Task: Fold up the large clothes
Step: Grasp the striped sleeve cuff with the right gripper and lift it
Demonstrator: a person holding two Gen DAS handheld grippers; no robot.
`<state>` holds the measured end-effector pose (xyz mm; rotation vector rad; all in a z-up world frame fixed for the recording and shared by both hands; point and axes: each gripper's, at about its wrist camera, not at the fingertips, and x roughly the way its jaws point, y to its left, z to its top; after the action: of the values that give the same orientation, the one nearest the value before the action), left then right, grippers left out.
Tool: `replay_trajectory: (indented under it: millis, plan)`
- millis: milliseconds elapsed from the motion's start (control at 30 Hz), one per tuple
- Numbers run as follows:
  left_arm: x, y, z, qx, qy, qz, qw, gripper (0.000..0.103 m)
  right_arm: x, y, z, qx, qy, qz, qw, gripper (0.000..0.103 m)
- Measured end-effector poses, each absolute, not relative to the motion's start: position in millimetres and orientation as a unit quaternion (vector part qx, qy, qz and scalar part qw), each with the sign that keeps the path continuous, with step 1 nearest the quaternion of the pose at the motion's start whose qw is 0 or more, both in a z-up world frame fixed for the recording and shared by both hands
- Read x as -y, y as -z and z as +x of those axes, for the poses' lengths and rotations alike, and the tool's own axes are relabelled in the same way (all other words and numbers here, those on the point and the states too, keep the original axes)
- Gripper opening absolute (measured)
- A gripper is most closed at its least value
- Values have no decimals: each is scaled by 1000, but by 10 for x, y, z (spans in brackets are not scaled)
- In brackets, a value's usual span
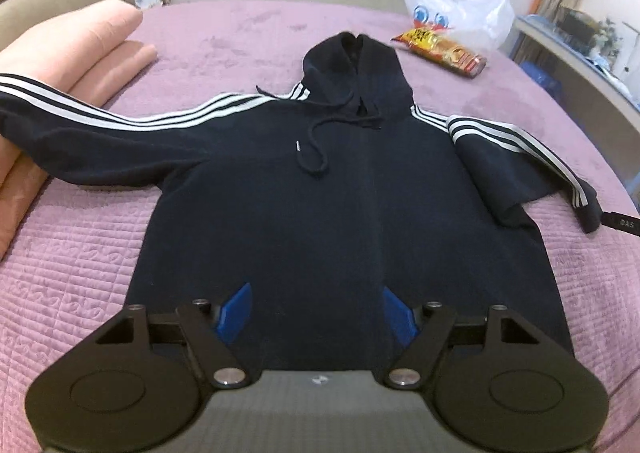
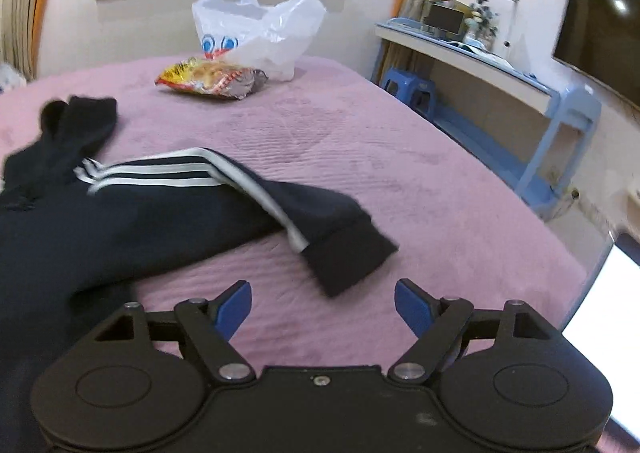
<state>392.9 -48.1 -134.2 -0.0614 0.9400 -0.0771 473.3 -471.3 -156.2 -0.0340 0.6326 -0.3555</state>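
**Hoodie flat on bed, both grippers released**

Dark navy hoodie (image 1: 332,205) with white sleeve stripes lies face up, filling the middle of the left wrist frame on a pink quilted bedspread (image 1: 72,261). Hood points to the top of frame, drawstring loose on the chest. One sleeve runs to the left edge, over a folded peach blanket (image 1: 80,37); the other is bent down at right.

Left gripper (image 1: 316,313): jaws apart, empty, over the hem at bottom centre. Contact with the fabric: can't tell.

Right gripper (image 2: 323,311): jaws wide, empty, over bare bedspread, sleeve cuff (image 2: 352,257) just above it.

White plastic bag (image 2: 256,29) and snack packet (image 2: 212,79) sit top centre, well apart from the hoodie.
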Motion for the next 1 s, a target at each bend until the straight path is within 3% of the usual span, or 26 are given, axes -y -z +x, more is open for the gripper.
replay_trajectory:
  millis: [200, 233, 267, 300, 367, 533, 700, 733, 767, 833, 1000]
  plan:
    - [785, 1300, 4228, -472, 20, -40, 880, 74, 4979, 1834, 5373, -361, 144, -56, 920, 94]
    - [841, 1300, 4276, -473, 20, -41, 880, 74, 5000, 1861, 5450, -368, 141, -63, 917, 86]
    - [901, 1304, 4330, -475, 21, -40, 879, 74, 5020, 1898, 5522, -375, 143, -71, 913, 66]
    - [960, 1308, 4383, -477, 21, -37, 878, 74, 5053, 1935, 5595, -383, 137, -70, 911, 55]
    - [1064, 1318, 4488, -480, 18, -29, 877, 73, 5142, 1939, 5651, -387, 123, -50, 912, 13]
    - [1231, 1325, 4689, -484, 14, -23, 875, 73, 5562, 1355, 5481, -362, 111, 42, 925, 11]
    - [1371, 1352, 4855, -493, 21, -33, 869, 73, 6105, 748, 5320, -348, 234, 40, 907, 12]
    - [1407, 1356, 4880, -493, 24, -33, 869, 73, 6206, 720, 5356, -358, 252, 38, 898, 18]
    - [1448, 1363, 4907, -493, 26, -32, 869, 73, 6316, 727, 5423, -372, 263, 35, 889, 43]
    - [1531, 1391, 4948, -496, 31, -30, 867, 73, 6496, 742, 5487, -371, 294, 30, 880, 82]
    - [1697, 1502, 4999, -510, 46, -19, 859, 73, 6575, 837, 5368, -366, 299, 54, 880, 78]
